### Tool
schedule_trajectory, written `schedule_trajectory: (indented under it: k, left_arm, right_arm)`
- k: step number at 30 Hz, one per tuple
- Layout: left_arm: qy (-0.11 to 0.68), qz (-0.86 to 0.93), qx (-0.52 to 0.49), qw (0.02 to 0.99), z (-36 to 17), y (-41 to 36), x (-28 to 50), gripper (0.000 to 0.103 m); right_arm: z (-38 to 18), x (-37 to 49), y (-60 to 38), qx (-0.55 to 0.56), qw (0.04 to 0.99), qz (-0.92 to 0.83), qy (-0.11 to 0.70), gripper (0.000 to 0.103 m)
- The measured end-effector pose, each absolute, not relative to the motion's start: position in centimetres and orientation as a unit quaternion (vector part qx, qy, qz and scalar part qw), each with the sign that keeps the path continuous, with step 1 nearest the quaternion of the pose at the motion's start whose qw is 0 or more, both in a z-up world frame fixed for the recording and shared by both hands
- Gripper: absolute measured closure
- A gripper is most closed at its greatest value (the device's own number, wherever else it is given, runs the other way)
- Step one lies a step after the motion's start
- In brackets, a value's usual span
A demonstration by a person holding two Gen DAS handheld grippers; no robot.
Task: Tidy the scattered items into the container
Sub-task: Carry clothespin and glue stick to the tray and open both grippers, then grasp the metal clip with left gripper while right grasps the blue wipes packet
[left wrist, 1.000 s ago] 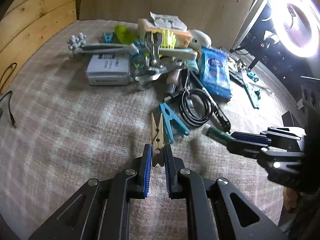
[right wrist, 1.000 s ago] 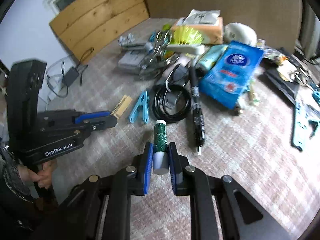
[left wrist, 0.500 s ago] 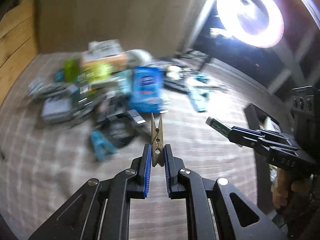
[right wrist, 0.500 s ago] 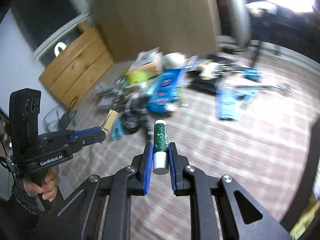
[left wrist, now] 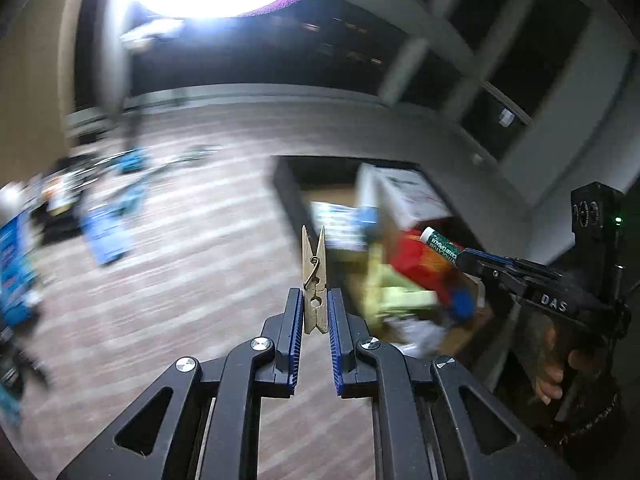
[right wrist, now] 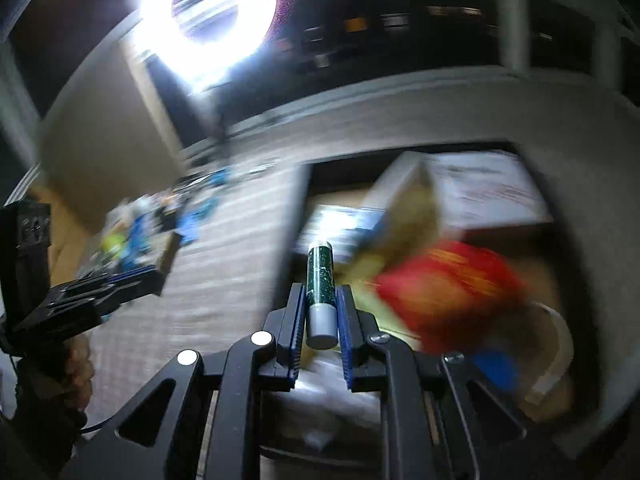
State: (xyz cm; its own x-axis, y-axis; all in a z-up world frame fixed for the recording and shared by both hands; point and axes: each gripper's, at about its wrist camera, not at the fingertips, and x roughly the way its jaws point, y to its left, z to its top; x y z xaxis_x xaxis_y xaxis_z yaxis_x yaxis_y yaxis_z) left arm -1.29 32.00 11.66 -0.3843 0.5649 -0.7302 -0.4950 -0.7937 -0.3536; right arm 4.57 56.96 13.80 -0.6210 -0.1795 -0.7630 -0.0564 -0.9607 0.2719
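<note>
A striped tablecloth [left wrist: 172,264] fills the left wrist view, blurred, with scattered items [left wrist: 108,224] smeared toward nine o'clock. The dark open container [right wrist: 304,184] sits at about two o'clock of the right wrist view, already crowded: a white box [right wrist: 480,192], a red packet [right wrist: 452,284] and yellowish things, too blurred to name. The left gripper [left wrist: 315,312] is clamped narrowly on a wooden clothespin [left wrist: 314,276] pointing to twelve o'clock, just beside the container's near wall. The right gripper [right wrist: 321,312] pinches a green tube [right wrist: 320,280] by its grey cap, over the container's near edge.
</note>
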Motion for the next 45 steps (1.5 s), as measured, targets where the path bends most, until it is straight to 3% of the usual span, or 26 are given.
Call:
schedule_trajectory:
  k: [10, 11, 12, 13, 14, 20, 33, 45]
  left_arm:
    - [0.004, 0.799, -0.453, 0.396, 12.3, 43.9, -0.3, 0.092]
    - [0.010, 0.796, -0.458, 0.397, 12.3, 44.5, -0.2, 0.089]
    - [0.014, 0.796, -0.461, 0.393, 12.3, 44.9, -0.2, 0.083]
    - [0.017, 0.799, -0.462, 0.384, 12.3, 45.2, -0.2, 0.072]
    - [0.016, 0.804, -0.456, 0.382, 12.5, 45.2, 0.0, 0.070]
    - [0.006, 0.817, -0.450, 0.360, 13.1, 43.2, 0.1, 0.070]
    - [-0.042, 0.858, -0.451, 0.243, 13.1, 30.9, -2.1, 0.070]
    - [-0.107, 0.892, -0.436, 0.050, 12.8, 10.7, -1.9, 0.071]
  right_arm:
    - [13.0, 9.3, 66.8, 0.421, -0.066, -0.892, -0.154, 0.087]
    - [13.0, 9.4, 66.9, 0.418, -0.073, -0.893, -0.149, 0.083]
    - [13.0, 9.3, 67.1, 0.418, -0.080, -0.893, -0.147, 0.068]
    - [13.1, 9.2, 67.2, 0.415, -0.087, -0.894, -0.147, 0.061]
    - [13.3, 9.5, 67.1, 0.409, -0.086, -0.897, -0.148, 0.056]
    - [13.8, 8.0, 65.6, 0.405, -0.059, -0.902, -0.136, 0.056]
    - [14.8, 1.5, 55.5, 0.411, 0.050, -0.904, -0.102, 0.056]
    - [15.7, -6.3, 39.5, 0.411, 0.191, -0.891, -0.041, 0.056]
